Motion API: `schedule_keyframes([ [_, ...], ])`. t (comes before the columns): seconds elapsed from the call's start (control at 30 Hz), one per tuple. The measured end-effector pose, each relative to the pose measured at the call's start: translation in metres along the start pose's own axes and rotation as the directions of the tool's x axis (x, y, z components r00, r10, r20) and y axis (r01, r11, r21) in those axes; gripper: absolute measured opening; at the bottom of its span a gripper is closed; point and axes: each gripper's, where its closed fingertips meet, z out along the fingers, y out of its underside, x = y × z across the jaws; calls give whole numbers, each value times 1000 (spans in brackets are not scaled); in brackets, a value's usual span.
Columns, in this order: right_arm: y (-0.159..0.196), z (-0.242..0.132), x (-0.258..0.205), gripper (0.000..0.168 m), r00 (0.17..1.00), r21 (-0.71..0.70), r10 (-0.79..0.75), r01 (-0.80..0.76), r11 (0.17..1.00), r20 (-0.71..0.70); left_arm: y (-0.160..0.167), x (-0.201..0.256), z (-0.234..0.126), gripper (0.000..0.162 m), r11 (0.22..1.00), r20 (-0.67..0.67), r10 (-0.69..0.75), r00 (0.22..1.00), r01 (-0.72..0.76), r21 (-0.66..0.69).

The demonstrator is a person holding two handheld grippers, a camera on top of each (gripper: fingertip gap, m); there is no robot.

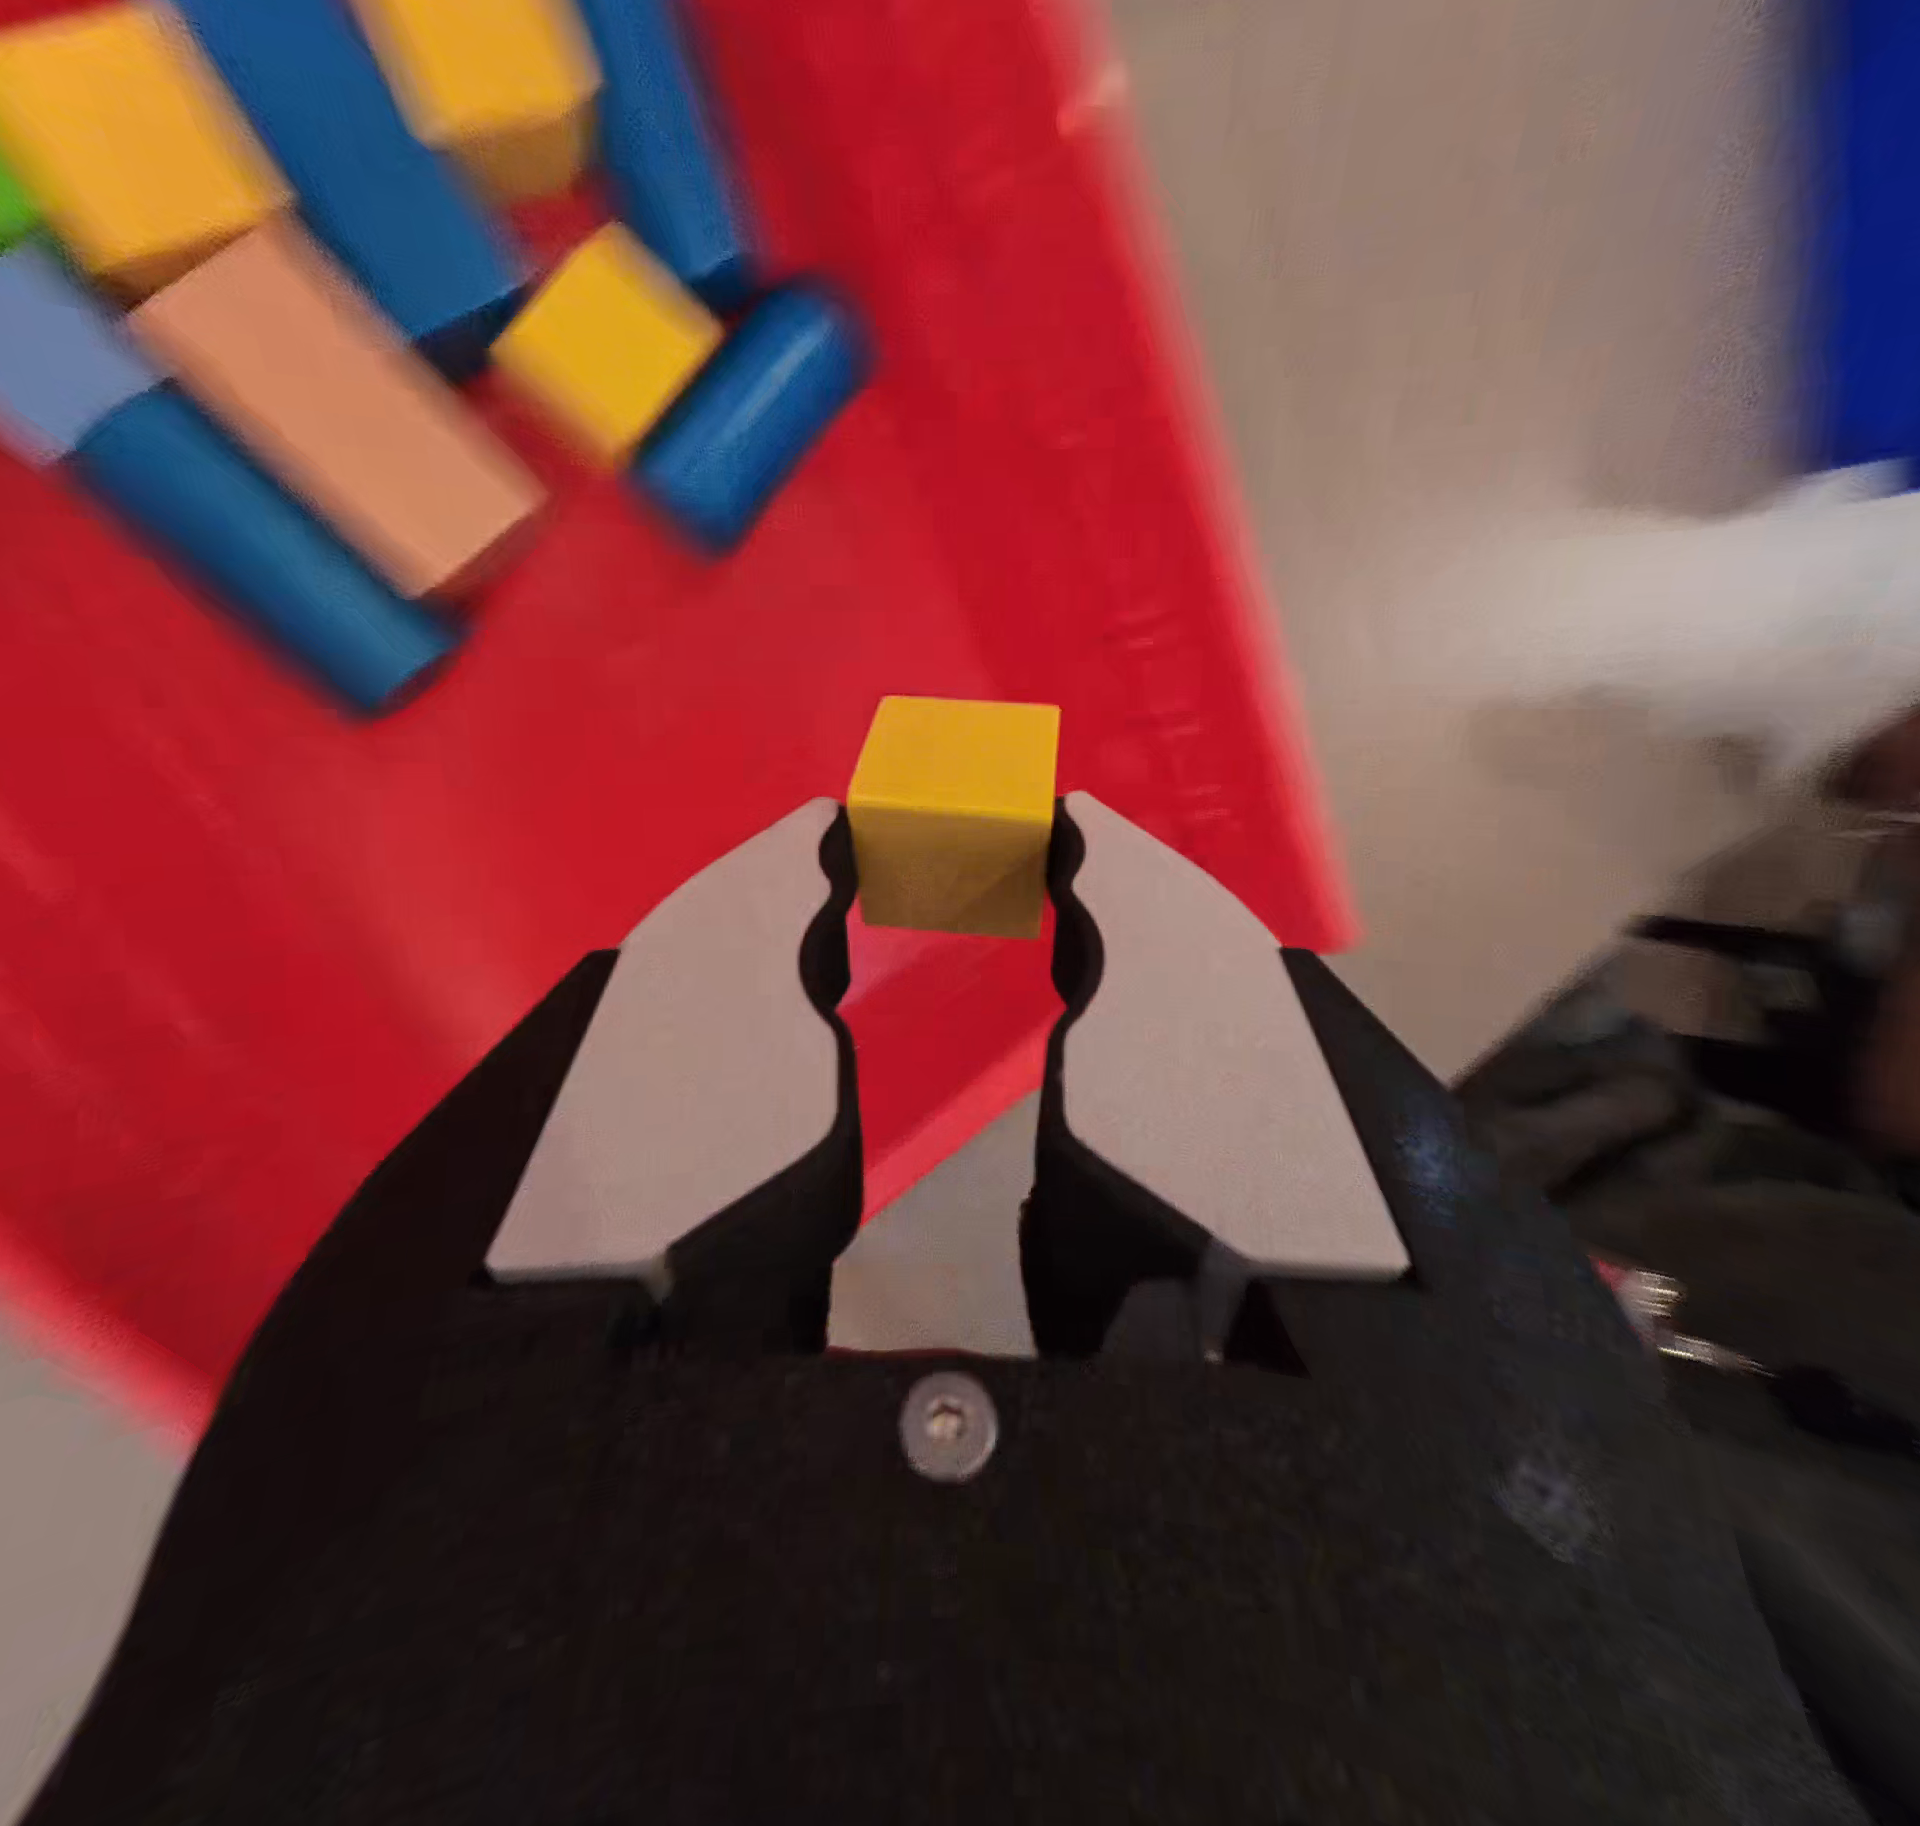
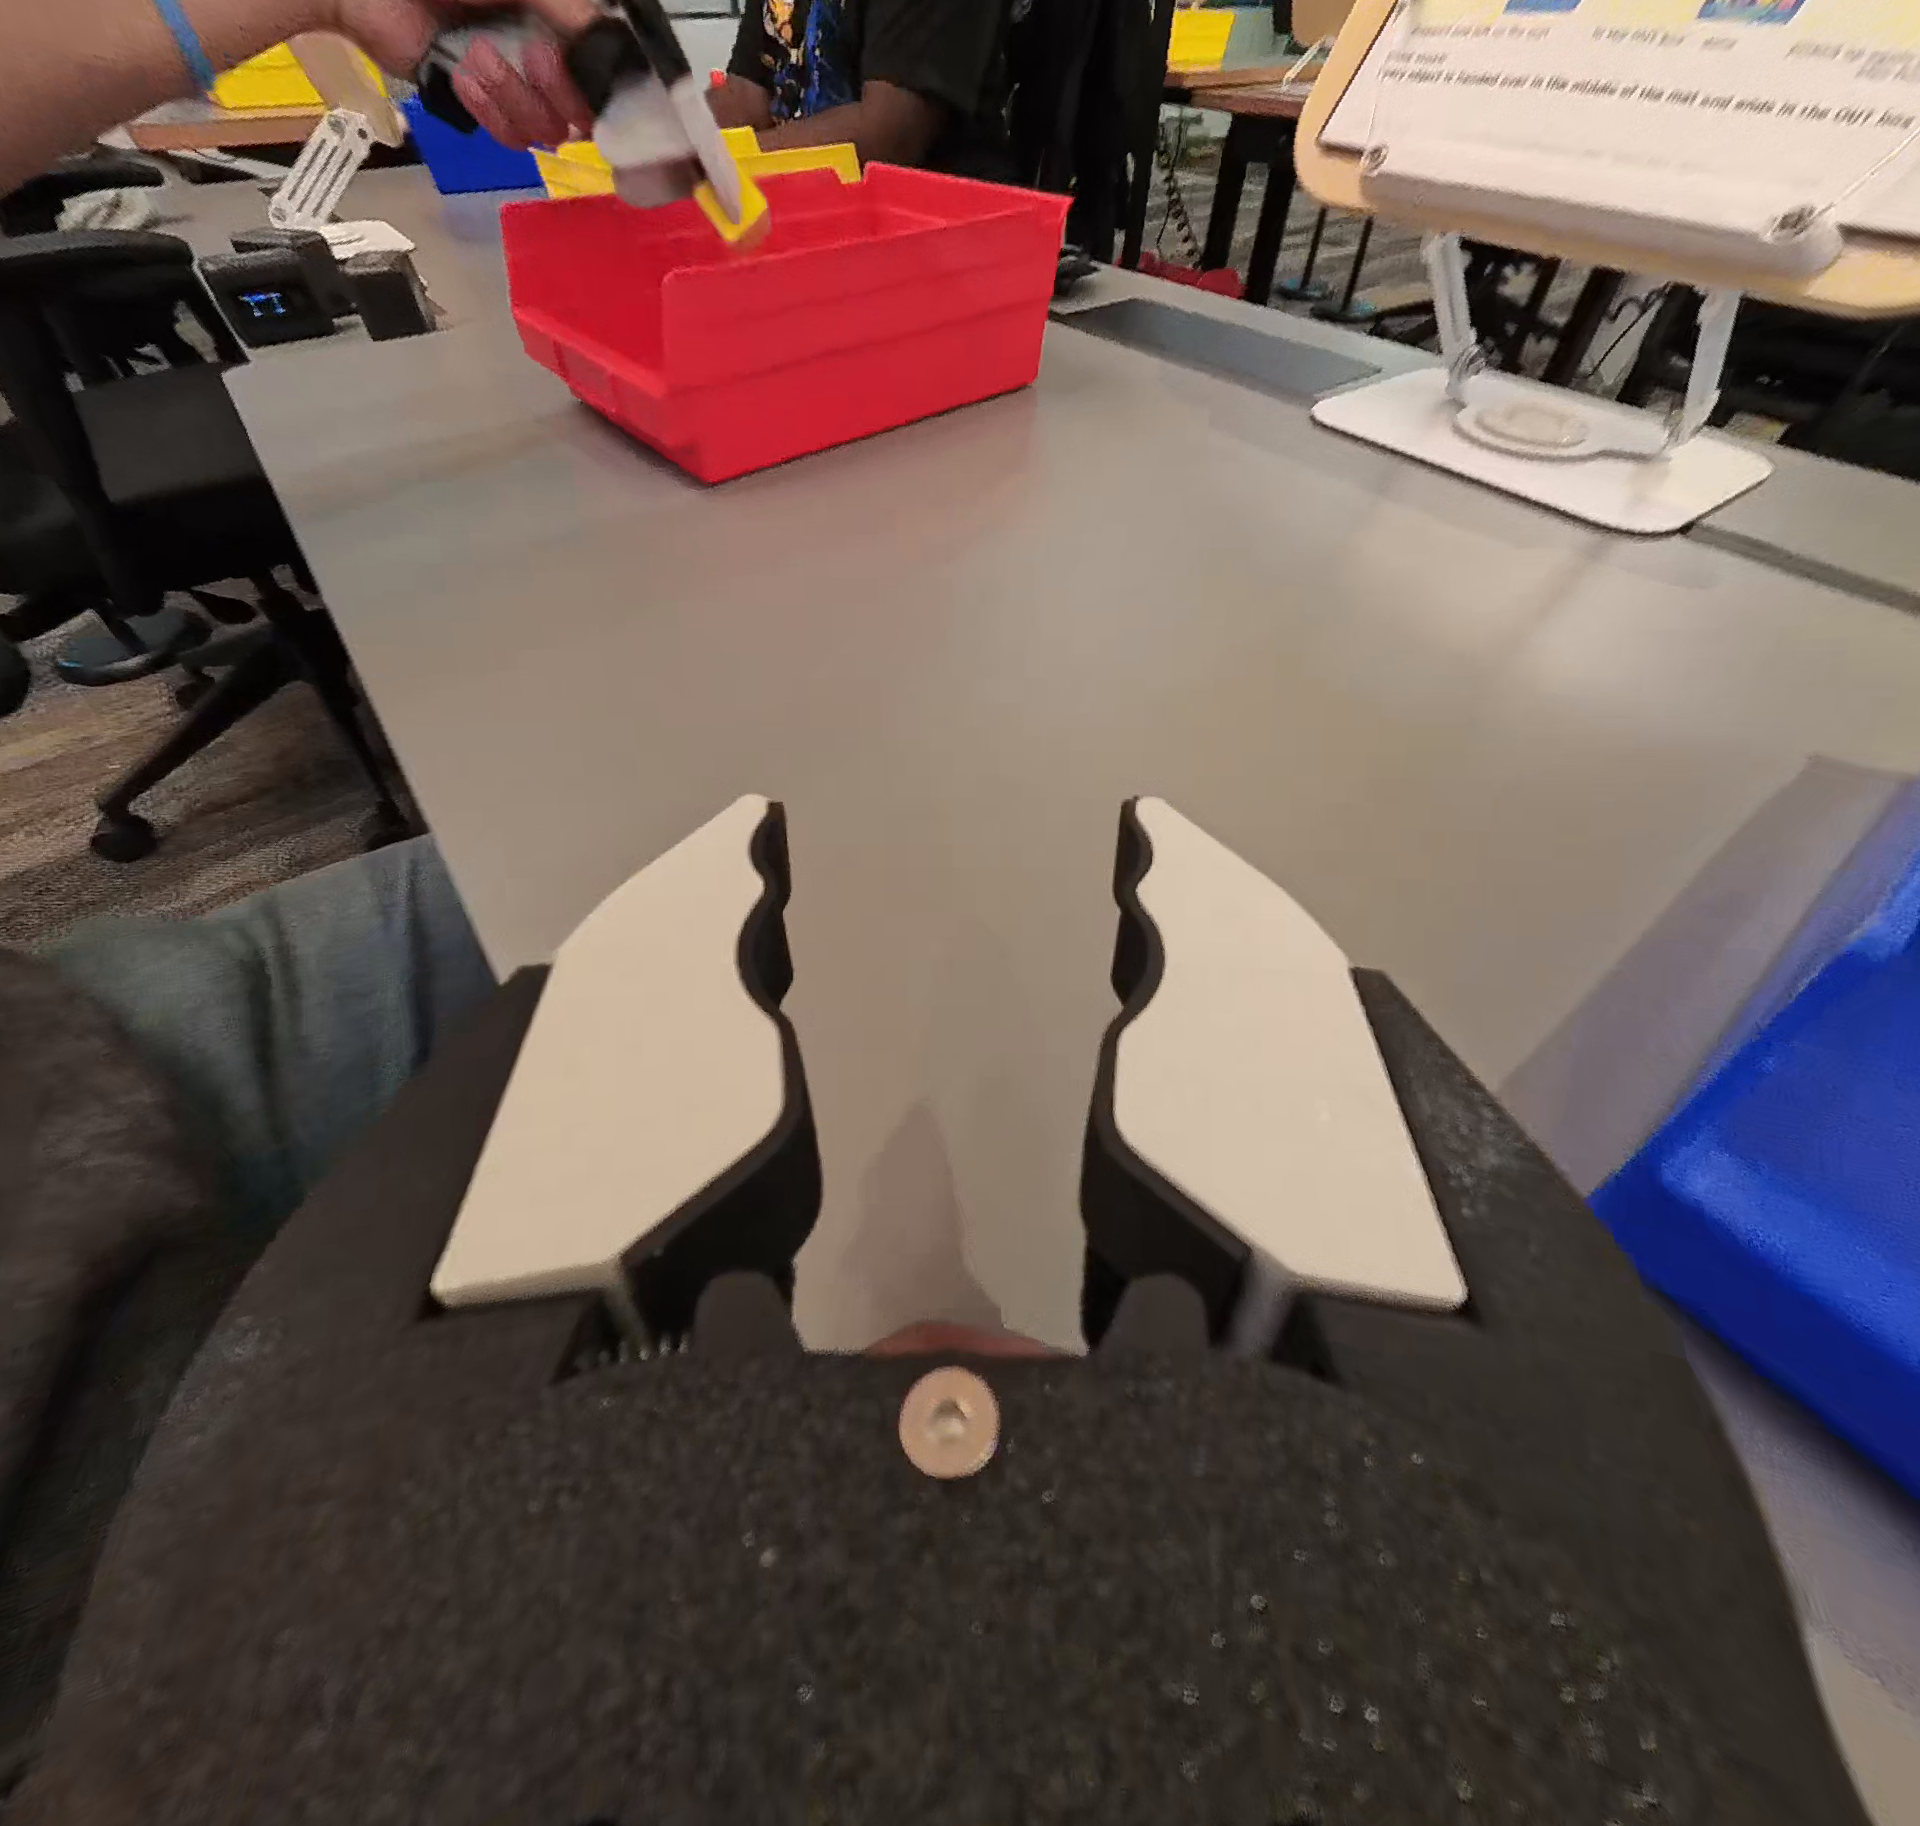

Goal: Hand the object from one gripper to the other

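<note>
Left gripper [image 1: 951, 810] clamped, raised — right gripper [image 2: 951, 820] agape, low.

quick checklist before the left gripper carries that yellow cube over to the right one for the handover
1. Yellow cube gripped by left gripper: ok, pinched at the jaw tips only.
2. Cube lifted clear of the red bin: ok, it sits above the rim.
3. Right gripper empty with jaws apart: ok.
4. Grey table between bin and right gripper free of obstacles: ok.
5. Cube face left exposed for the second grip: ok, the far part sticks out past the tips.
6. Grip firmness: cannot tell.
</note>
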Motion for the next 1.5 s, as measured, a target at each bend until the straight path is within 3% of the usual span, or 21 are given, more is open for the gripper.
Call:
schedule_keyframes([
  [0.07,-10,11,6,59,1000,13,-9,8,1000,19,-15,55,-5,35,995,-232,1,973,21,96],
  [0.17,-32,37,13,58,995,28,-77,75,997,67,-31,146,-7,35,989,-560,18,828,68,132],
  [0.3,-85,79,15,57,968,98,-194,180,979,160,-42,239,16,35,995,-771,17,636,62,72],
  [0.5,-148,123,16,59,927,187,-263,218,958,267,-44,313,66,35,999,-864,-50,500,28,-42],
  [0.67,-154,130,21,57,899,173,-338,299,938,277,-40,340,80,35,997,-887,-62,457,-8,-73],
  [0.77,-153,126,16,34,885,191,-333,283,940,326,-39,350,84,35,996,-900,-81,429,-2,-90],
  [0.87,-147,123,18,34,895,141,-277,242,960,350,-36,353,88,36,997,-902,-79,424,13,-81],
  [0.9,-145,121,18,34,899,119,-260,233,965,353,-34,353,87,38,997,-909,-70,411,7,-73],
  [0.97,-147,114,23,34,906,128,-283,255,958,315,-29,351,80,65,999,-918,-52,392,29,-44],
  [1.03,-153,96,34,34,921,131,-271,243,961,279,-18,339,78,69,997,-888,16,459,62,50],
  [1.13,-157,57,77,34,955,50,-262,258,965,138,19,317,81,68,977,-771,129,624,51,205],
  [1.2,-152,29,118,34,977,-59,-214,215,975,29,41,286,93,65,935,-537,205,818,0,355],
  [1.27,-136,3,161,34,989,-204,-120,101,974,-86,64,256,96,60,883,-291,237,927,-81,462],
  [1.4,-65,-38,221,34,966,-551,-167,33,834,-195,107,215,86,58,802,26,194,981,-174,571],
  [1.5,-13,-43,227,34,978,-711,-201,103,696,-56,125,196,75,58,740,191,171,967,-254,623],
])
